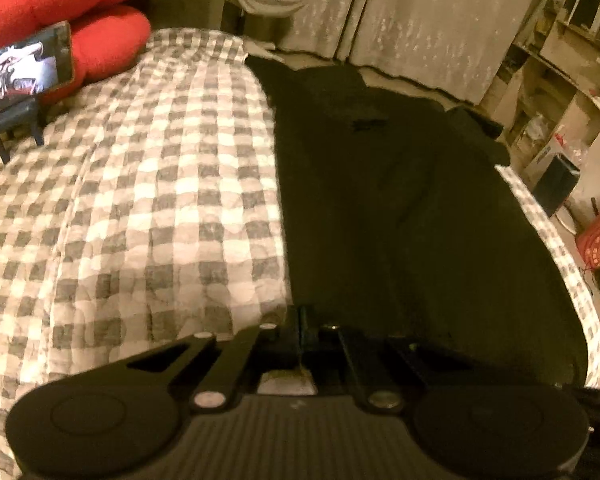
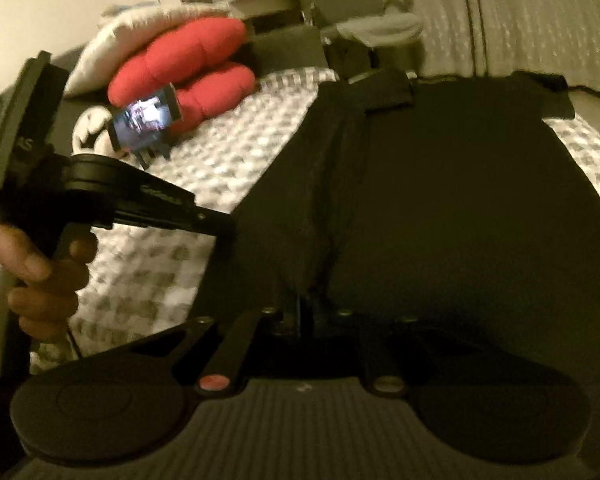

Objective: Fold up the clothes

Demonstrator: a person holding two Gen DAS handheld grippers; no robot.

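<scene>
A black fabric garment lies spread on a bed covered with a grey-and-white checked quilt. In the left wrist view it fills the centre and right of the frame, with the quilt bare to its left and a thin strip of quilt along its right edge.

The left tongs, at bottom centre of that view, are clenched at the garment's near edge; whether cloth is pinched between them is too dark to tell.

Only the right wrist view shows the hand at the left edge of the frame, wrapped around the left tool's handle, the tool pointing down toward the garment's left edge. The right tongs sit at bottom centre with black cloth bunched at their tips; their state cannot be told, the area being dark and blurred.

Both views show a red puffy cushion at upper left, with a small lit screen on a black stand before it. Only the left view shows cluttered pale shelves at upper right.
</scene>
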